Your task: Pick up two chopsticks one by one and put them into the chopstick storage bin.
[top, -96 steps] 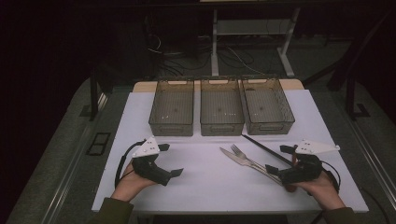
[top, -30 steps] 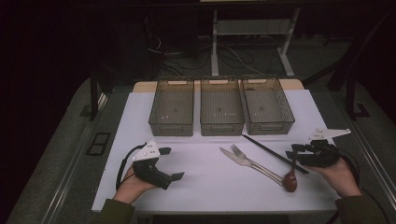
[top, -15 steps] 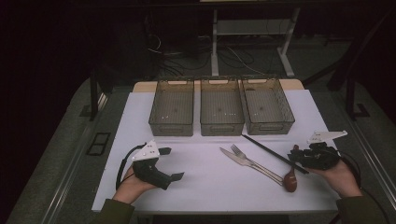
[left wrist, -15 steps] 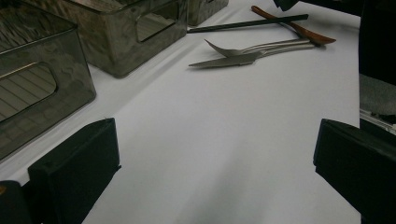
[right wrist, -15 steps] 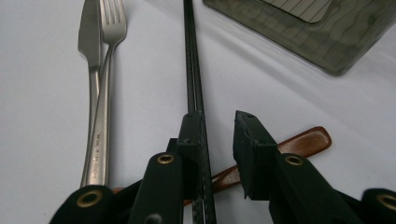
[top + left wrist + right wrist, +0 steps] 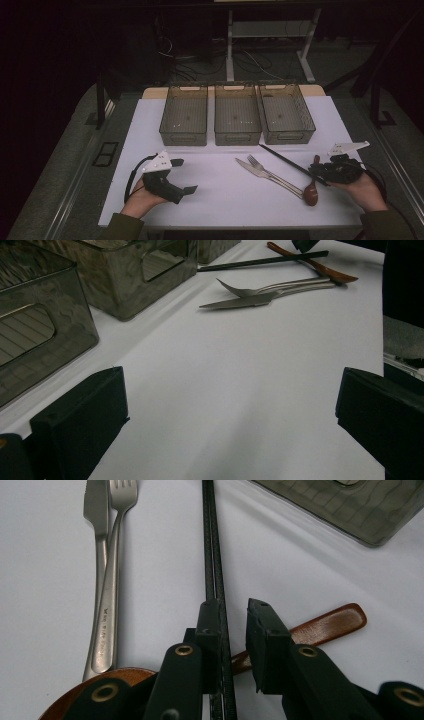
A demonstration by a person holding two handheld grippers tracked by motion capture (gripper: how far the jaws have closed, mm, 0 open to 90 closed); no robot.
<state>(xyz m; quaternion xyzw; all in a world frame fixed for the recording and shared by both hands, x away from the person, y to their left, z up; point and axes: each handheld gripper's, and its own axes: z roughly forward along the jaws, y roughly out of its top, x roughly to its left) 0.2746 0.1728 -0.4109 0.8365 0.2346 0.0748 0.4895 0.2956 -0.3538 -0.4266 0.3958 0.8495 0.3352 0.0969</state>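
Observation:
A pair of black chopsticks [image 6: 285, 159] lies slanted on the white table, crossing the handle of a brown wooden spoon [image 6: 311, 194]. Left of them lie a metal fork [image 6: 265, 170] and knife [image 6: 250, 168]. My right gripper [image 6: 316, 173] is low at the chopsticks' near end. In the right gripper view its jaws [image 6: 234, 607] stand narrowly apart, with the chopsticks [image 6: 211, 540] running between them against the left jaw, over the spoon handle [image 6: 325, 625]. My left gripper [image 6: 185, 176] rests at the front left, open wide and holding nothing [image 6: 230, 390].
Three smoky clear bins stand in a row at the back: left [image 6: 184, 136], middle [image 6: 237, 136], right [image 6: 290, 135]. White table surface [image 6: 225, 205] stretches between my two grippers. The left gripper view shows a bin wall [image 6: 30, 340] close on its left.
My right gripper moved out to the right off the utensils, uncovering the spoon, then edged back left onto the chopsticks' near end. The left gripper stayed put.

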